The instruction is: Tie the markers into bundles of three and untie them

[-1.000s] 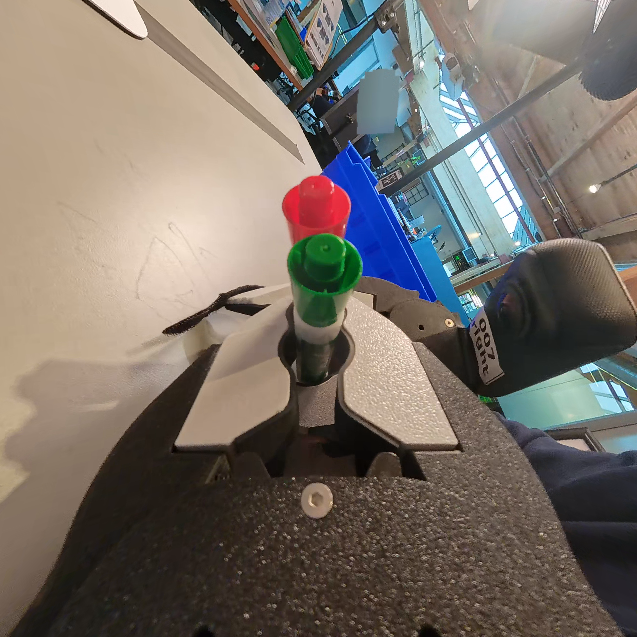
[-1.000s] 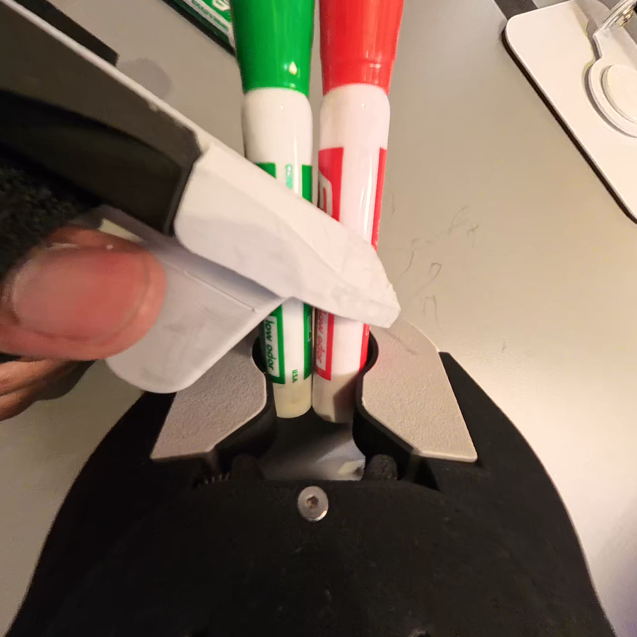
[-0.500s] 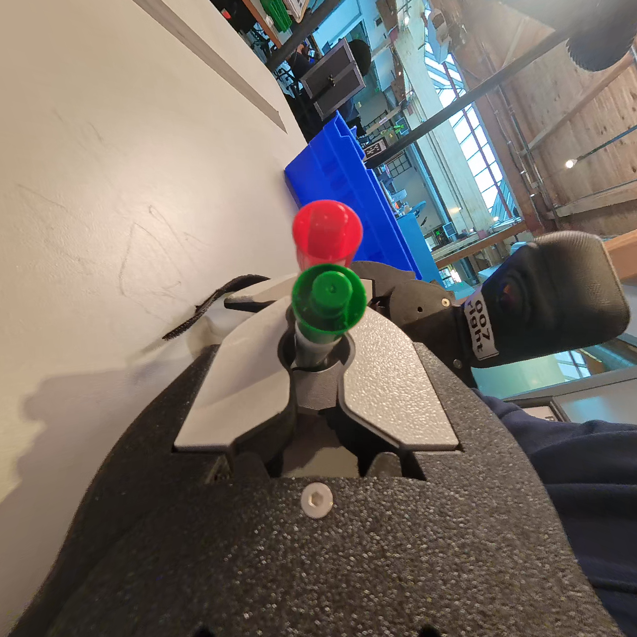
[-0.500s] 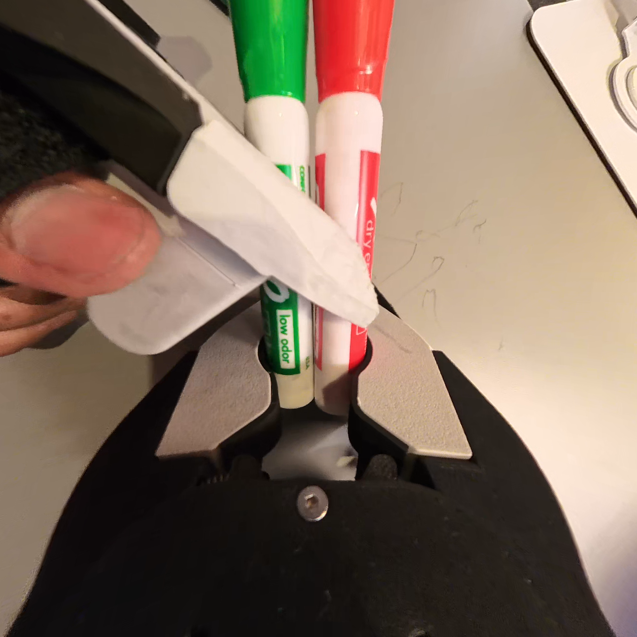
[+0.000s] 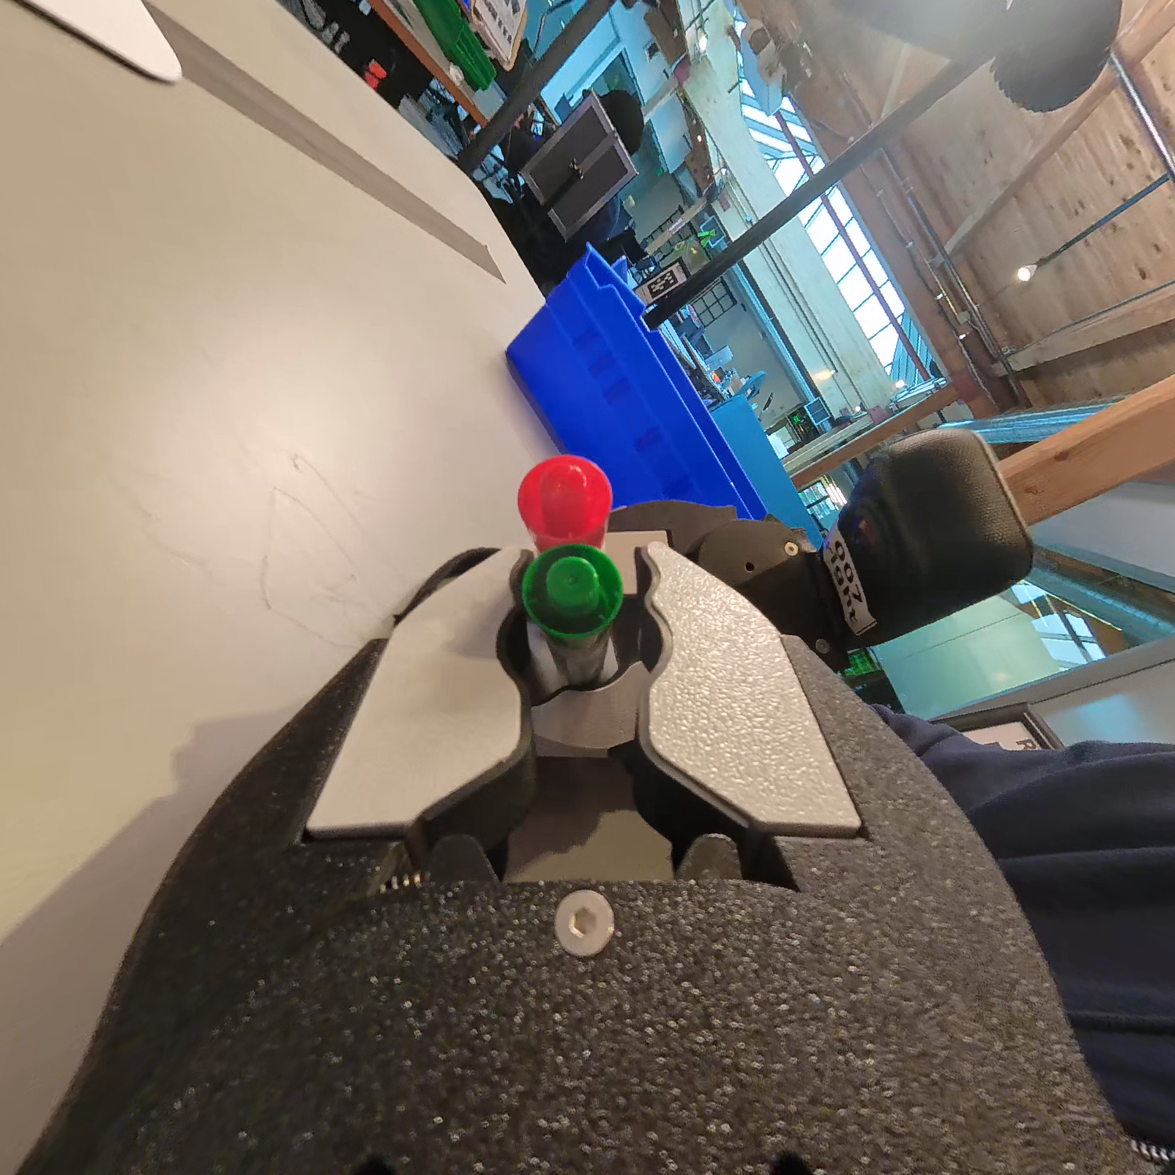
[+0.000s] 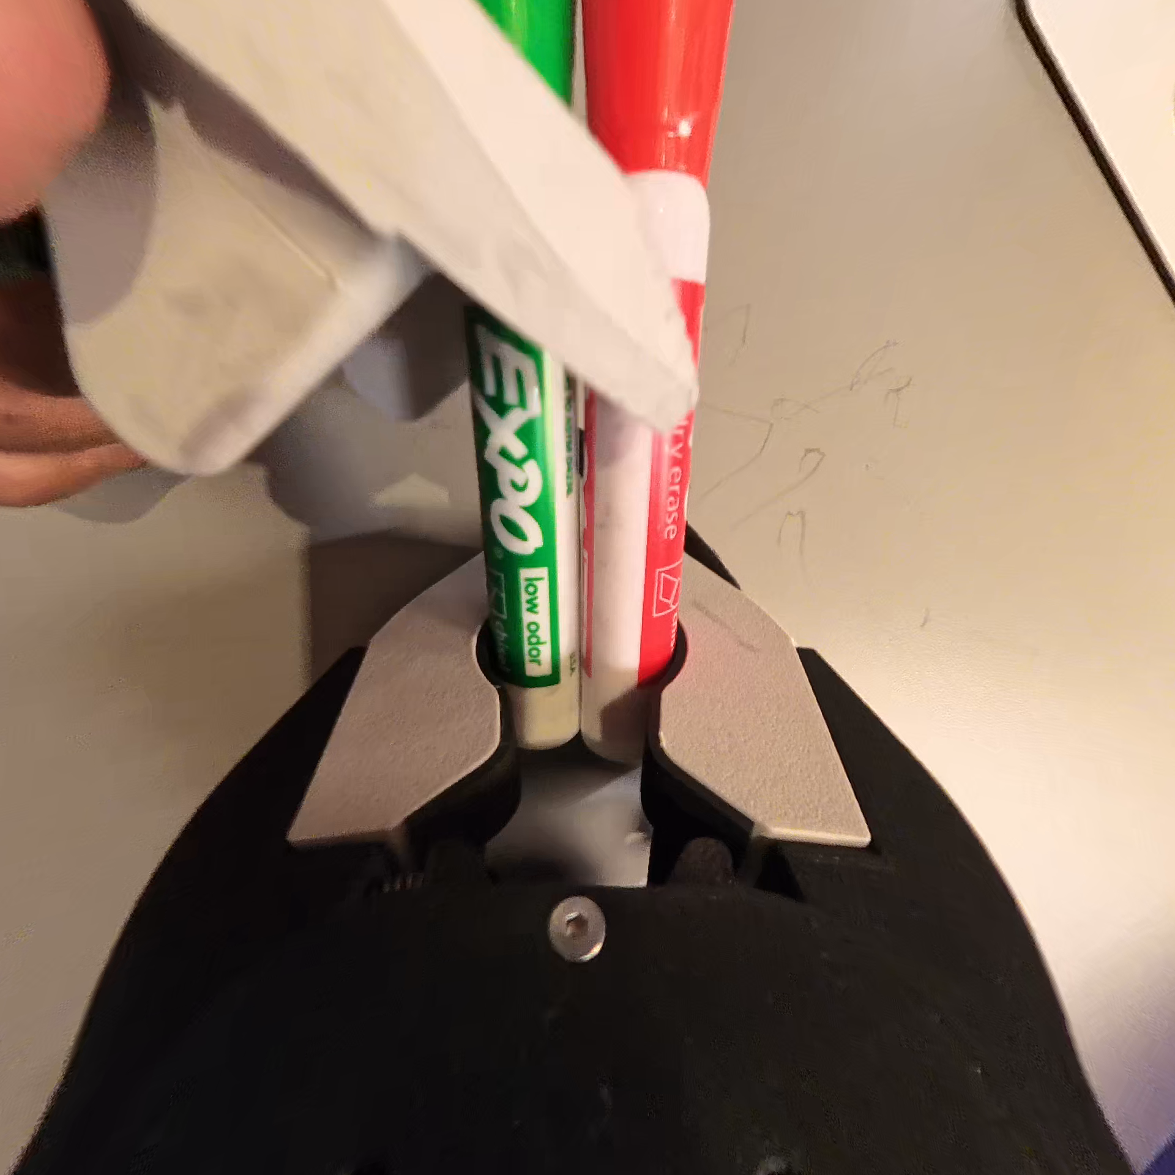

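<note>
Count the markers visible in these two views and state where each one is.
2: a green marker and a red marker, side by side, clamped at their ends by the right gripper. A third may be hidden.

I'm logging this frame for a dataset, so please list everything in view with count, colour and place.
green marker: 1, green and white, butt end in the right gripper, beside the red one
red marker: 1, red and white, same grip, on the green one's right
table: 1, off-white with faint scribbles, under it all
bin: 1, blue, on the table behind the markers
pad: 1, white, at the table's far right in the right wrist view
left gripper: 1, grey fingers around the green marker, apparently open
right gripper: 1, grey fingers shut on both markers
thumb: 1, on the left gripper
</note>
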`<state>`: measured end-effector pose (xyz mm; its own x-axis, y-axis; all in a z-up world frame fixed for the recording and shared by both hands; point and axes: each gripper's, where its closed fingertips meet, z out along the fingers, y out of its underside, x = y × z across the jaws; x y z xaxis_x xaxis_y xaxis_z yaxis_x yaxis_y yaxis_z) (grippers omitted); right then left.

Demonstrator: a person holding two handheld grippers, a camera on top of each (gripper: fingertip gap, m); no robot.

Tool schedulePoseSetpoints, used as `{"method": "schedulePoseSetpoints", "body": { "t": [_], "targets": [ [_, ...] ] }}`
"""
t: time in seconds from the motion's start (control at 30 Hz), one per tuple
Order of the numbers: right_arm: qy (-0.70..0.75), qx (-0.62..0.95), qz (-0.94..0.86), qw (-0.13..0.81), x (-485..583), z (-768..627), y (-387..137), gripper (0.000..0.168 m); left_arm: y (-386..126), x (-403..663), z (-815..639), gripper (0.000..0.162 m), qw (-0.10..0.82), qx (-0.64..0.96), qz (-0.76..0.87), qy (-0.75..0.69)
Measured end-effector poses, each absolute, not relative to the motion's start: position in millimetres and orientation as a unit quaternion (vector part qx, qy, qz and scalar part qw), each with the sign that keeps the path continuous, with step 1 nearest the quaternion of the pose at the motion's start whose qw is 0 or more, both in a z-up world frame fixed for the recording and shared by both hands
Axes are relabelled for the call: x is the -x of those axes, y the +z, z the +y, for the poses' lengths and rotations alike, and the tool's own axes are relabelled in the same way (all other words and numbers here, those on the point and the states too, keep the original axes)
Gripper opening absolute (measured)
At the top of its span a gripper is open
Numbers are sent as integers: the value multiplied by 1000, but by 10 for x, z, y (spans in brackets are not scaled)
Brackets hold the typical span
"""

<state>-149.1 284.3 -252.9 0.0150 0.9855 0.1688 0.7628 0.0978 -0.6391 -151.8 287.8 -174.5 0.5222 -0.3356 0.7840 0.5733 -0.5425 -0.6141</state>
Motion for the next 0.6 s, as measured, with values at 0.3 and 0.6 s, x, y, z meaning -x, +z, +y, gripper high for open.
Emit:
{"method": "schedulePoseSetpoints", "body": {
  "t": [0.3, 0.6],
  "targets": [
    [225, 689, -644, 243, 1457, 2759, -2496, 44, -1574, 1757, 2965, 70, 507, 700, -105, -491],
    [230, 713, -629, 209, 1420, 2609, -2526, 44, -1524, 1990, 2872, 64, 521, 626, -234, -531]
  ]
}}
